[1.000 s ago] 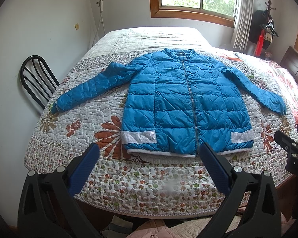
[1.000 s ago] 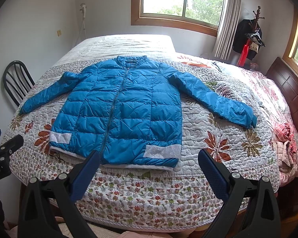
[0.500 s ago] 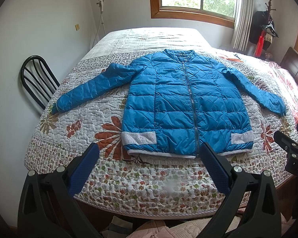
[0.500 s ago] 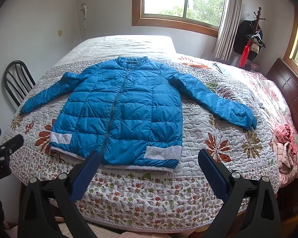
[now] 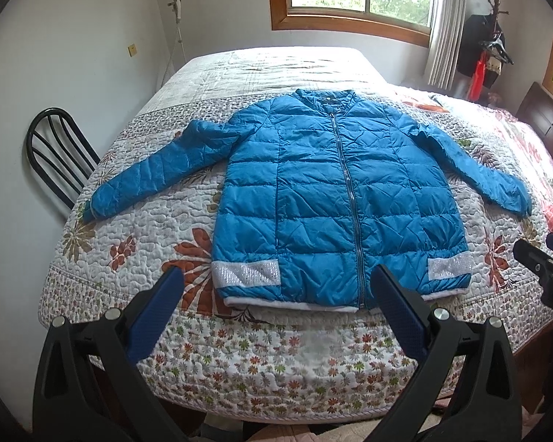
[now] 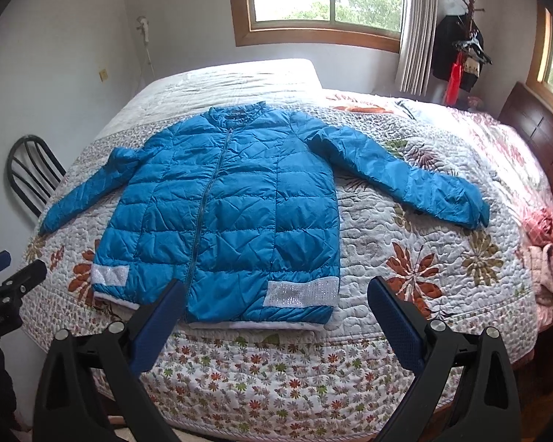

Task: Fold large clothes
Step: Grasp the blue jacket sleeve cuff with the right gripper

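Both tools have edged slightly nearer the bed since a moment ago. One blue quilted jacket (image 5: 335, 199) lies flat, zipped and front-up in the middle of the frame on the floral quilted bed (image 5: 136, 243), its two sleeves spread outward and two silver sparkly strips at the hem. Left tool (image 5: 276, 316) and right tool (image 6: 276, 324) both hang wide apart at the lower frame, just short of the hem, holding nothing. One black metal chair (image 5: 55, 154) stands at the left edge.
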{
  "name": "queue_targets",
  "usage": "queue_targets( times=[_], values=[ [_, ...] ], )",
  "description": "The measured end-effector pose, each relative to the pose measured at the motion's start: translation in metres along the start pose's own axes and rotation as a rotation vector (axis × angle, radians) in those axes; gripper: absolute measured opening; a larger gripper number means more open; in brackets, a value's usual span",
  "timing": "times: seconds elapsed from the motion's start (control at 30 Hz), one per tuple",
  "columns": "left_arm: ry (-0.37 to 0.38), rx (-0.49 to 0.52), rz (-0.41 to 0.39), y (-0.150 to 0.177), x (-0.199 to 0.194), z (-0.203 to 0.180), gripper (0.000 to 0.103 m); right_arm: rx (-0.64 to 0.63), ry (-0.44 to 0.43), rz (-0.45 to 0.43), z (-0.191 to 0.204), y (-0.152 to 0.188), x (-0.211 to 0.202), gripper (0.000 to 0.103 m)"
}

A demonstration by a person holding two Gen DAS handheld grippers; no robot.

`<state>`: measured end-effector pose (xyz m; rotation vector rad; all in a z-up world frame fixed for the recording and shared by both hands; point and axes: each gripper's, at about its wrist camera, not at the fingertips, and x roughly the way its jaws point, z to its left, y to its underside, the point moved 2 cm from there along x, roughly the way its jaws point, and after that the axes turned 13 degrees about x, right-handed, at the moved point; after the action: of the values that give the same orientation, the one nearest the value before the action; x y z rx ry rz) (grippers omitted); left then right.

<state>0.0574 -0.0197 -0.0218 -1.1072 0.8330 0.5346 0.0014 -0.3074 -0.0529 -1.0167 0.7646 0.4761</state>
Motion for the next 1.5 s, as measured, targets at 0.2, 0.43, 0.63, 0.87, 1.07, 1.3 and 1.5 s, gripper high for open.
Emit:
queue_targets(
  times=[0.2, 0.43, 0.63, 0.87, 1.07, 1.3, 1.5],
  values=[
    [0.080, 0.073, -0.096, -0.056, 0.040, -0.034, 0.100, 0.163, 0.039, -0.040, -0.085, -0.052, 0.026, 0.099],
    [0.165, 0.142, -0.139, -0.146, 0.091, -0.118, 0.100, 0.231, 0.109, -0.055, -0.176, -0.119, 0.064, 0.099],
    [0.234, 0.146, -0.119, -0.211, 0.145, -0.201, 0.100, 0.274, 0.170, 0.039, -0.254, -0.162, 0.123, 0.099],
    [0.232, 0.170, 0.007, -0.249, 0.233, -0.289, 0.100, 0.372, 0.176, 0.185, -0.348, -0.188, 0.194, 0.099],
    [0.233, 0.198, 0.080, -0.258, 0.284, -0.330, 0.099, 0.428, 0.218, 0.242, -0.407, -0.194, 0.221, 0.099],
    [0.254, 0.181, 0.141, -0.260, 0.317, -0.344, 0.099, 0.412, 0.168, 0.313, -0.416, -0.192, 0.256, 0.098],
    [0.263, 0.182, 0.166, -0.256, 0.332, -0.349, 0.099, 0.363, 0.227, 0.274, -0.409, -0.194, 0.257, 0.074]
  ],
)
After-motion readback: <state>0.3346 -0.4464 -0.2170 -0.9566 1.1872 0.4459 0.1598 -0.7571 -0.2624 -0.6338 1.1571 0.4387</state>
